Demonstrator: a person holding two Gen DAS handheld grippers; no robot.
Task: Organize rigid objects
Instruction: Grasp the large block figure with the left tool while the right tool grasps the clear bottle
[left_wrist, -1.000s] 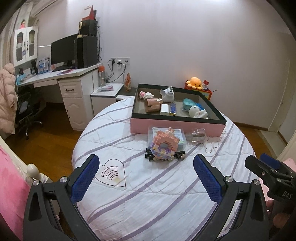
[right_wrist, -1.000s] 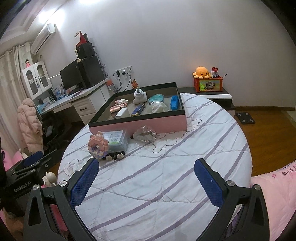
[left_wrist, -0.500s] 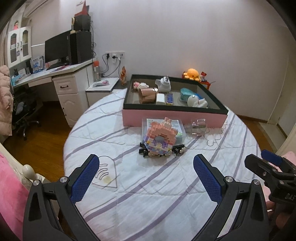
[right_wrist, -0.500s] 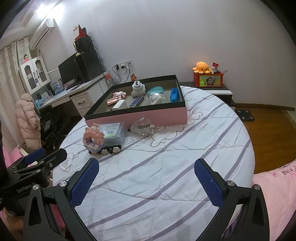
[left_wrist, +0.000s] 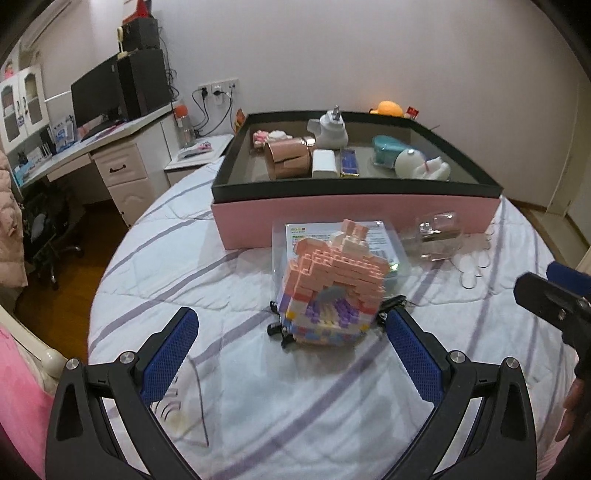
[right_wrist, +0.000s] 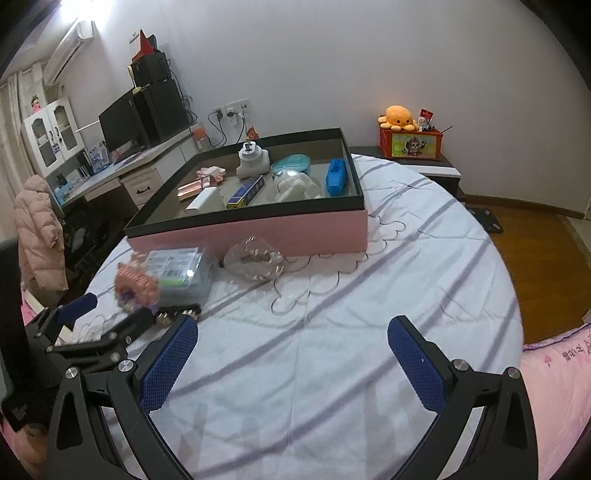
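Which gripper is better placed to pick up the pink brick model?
Left. The left gripper is open just before the pink brick model. The right gripper faces bare bedcover, away from it.

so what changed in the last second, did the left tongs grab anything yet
Nothing grabbed yet. The left tongs have moved forward over the bed toward the pink brick house, still open, the house now just ahead between the pads. The right tongs barely moved and stay open over bare bedspread. The pink box, clear case and glass piece stayed put.

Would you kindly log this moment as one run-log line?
left gripper: open, at brick house | right gripper: open, idle | pink box: unfilled
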